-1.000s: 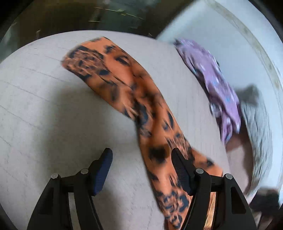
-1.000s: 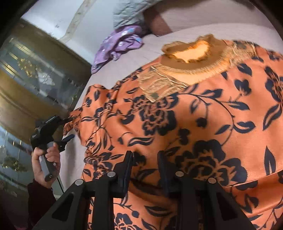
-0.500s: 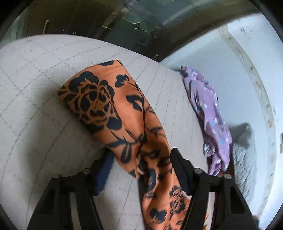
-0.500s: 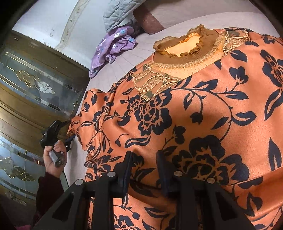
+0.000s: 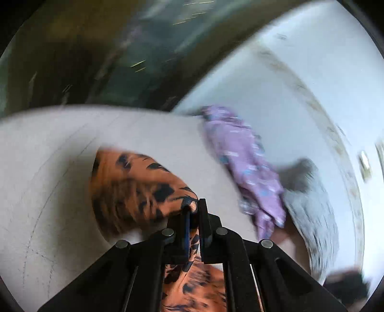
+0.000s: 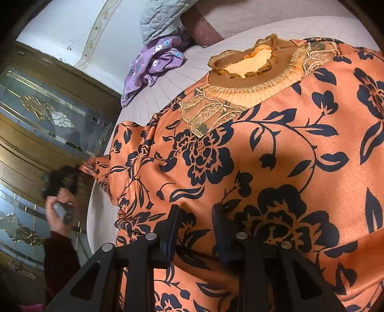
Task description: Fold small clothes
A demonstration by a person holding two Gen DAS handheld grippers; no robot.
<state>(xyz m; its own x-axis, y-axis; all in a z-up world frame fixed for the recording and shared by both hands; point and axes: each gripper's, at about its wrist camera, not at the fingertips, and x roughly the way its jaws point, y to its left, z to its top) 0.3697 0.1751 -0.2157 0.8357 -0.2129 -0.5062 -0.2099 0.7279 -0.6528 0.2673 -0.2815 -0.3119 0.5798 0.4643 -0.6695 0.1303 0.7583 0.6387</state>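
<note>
An orange top (image 6: pixel 276 144) with dark flowers and a frilled collar lies spread on the white quilted bed (image 5: pixel 48 168). My left gripper (image 5: pixel 193 208) is shut on the top's sleeve (image 5: pixel 134 182), which hangs lifted off the bed in a blurred view. The right wrist view shows that left gripper (image 6: pixel 60 177) at the far left, held by a hand (image 6: pixel 60 208), with the sleeve end in it. My right gripper (image 6: pixel 196 216) rests over the body of the top, its jaws partly apart with cloth lying between and under them.
A crumpled purple garment (image 5: pixel 247 163) lies at the far edge of the bed, next to a grey quilted cover (image 6: pixel 163 16). A dark wooden panel with leaded glass (image 6: pixel 48 115) stands close beside the bed. A white wall rises behind.
The left gripper closed on the sleeve and rose, lifting the sleeve end off the bed. The right gripper kept still over the top.
</note>
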